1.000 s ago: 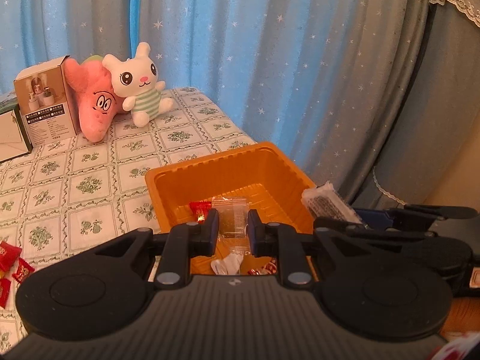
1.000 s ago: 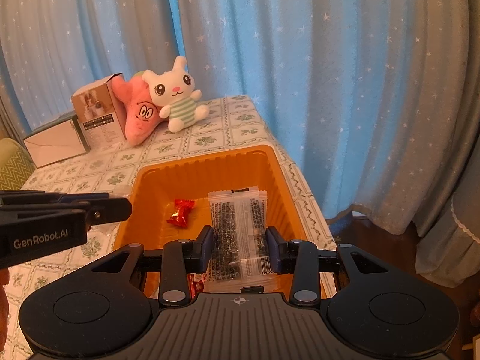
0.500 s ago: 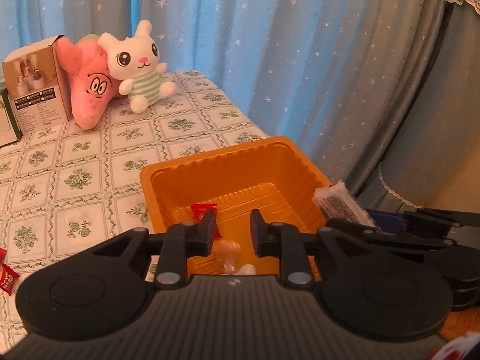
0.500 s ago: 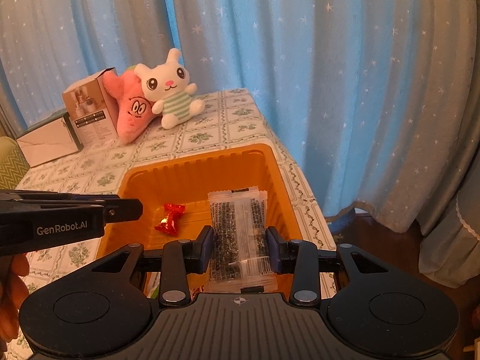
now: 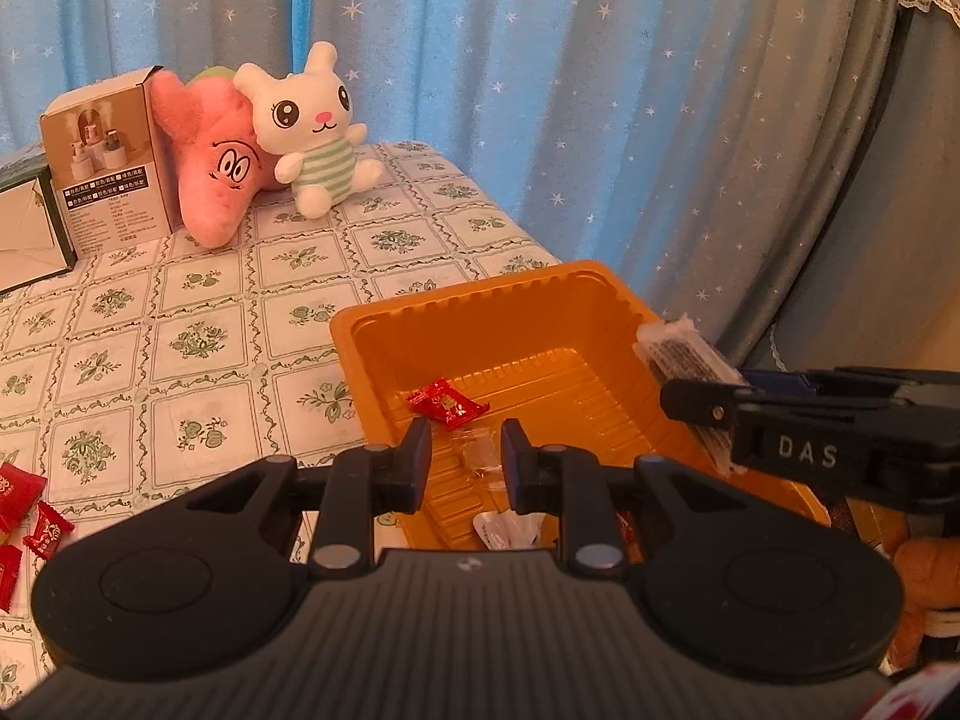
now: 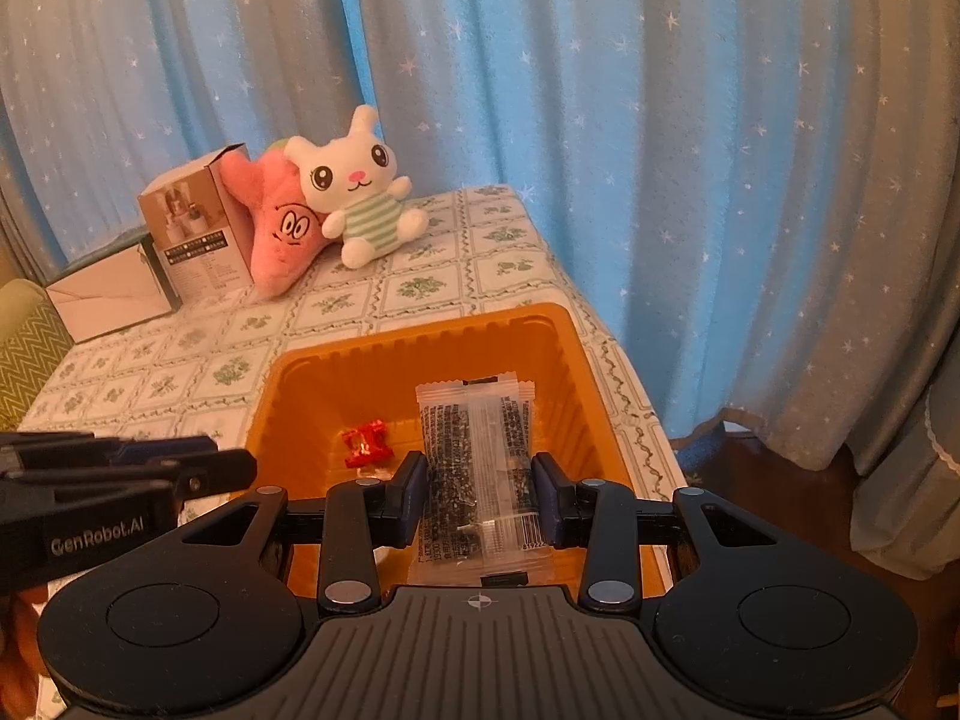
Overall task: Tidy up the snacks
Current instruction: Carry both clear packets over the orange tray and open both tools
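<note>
Red candies [image 5: 24, 516] lie loose on the tablecloth [image 5: 198, 324] at far left. Left gripper [image 5: 465, 456] hangs over the orange tray's [image 5: 480, 306] near-left part, fingers apart, nothing between them; a clear wrapper [image 5: 480, 456] and a red candy [image 5: 447, 405] rest on the tray floor below. Right gripper [image 6: 479, 492] is clamped on a clear dark-printed snack packet [image 6: 477, 450], held above the tray's right half. Tray sits beside the table's right edge, curtain [image 5: 660, 120] beyond. Plush toys [image 5: 264, 144] stand well back.
</note>
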